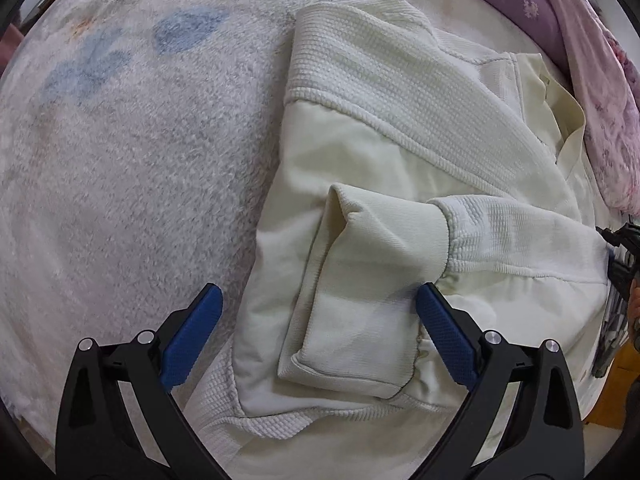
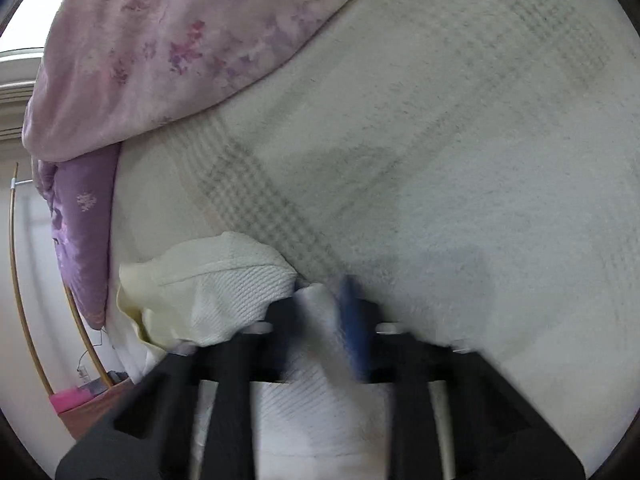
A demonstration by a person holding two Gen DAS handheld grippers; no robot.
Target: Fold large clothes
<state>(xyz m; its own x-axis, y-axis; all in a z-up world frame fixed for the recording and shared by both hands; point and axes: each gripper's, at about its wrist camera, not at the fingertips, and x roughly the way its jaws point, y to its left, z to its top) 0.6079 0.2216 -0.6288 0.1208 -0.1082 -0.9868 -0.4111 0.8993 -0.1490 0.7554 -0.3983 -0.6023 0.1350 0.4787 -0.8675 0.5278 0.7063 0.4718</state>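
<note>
Your left gripper (image 1: 318, 312) is spread wide open, hovering low over the cream jacket (image 1: 400, 184), which fills the centre and right of the left wrist frame on the fuzzy blanket (image 1: 120, 160). Both sleeves look folded in already, and the cuff (image 1: 384, 248) sits right between the blue pads (image 1: 192, 340).

Your right gripper (image 2: 320, 320) is blurry, but it looks clamped on a bunch of the jacket's white fabric at lower centre of its frame.

My guess is a body fold comes next, so grab the hem edge through all layers, not just the loose cuff, or the sleeves will slide out.

There's plenty of open blanket on the left of the left wrist frame. The pink quilt (image 1: 600, 120) and purple pillow (image 1: 520, 0) crowd the upper right, so fold away from them.
</note>
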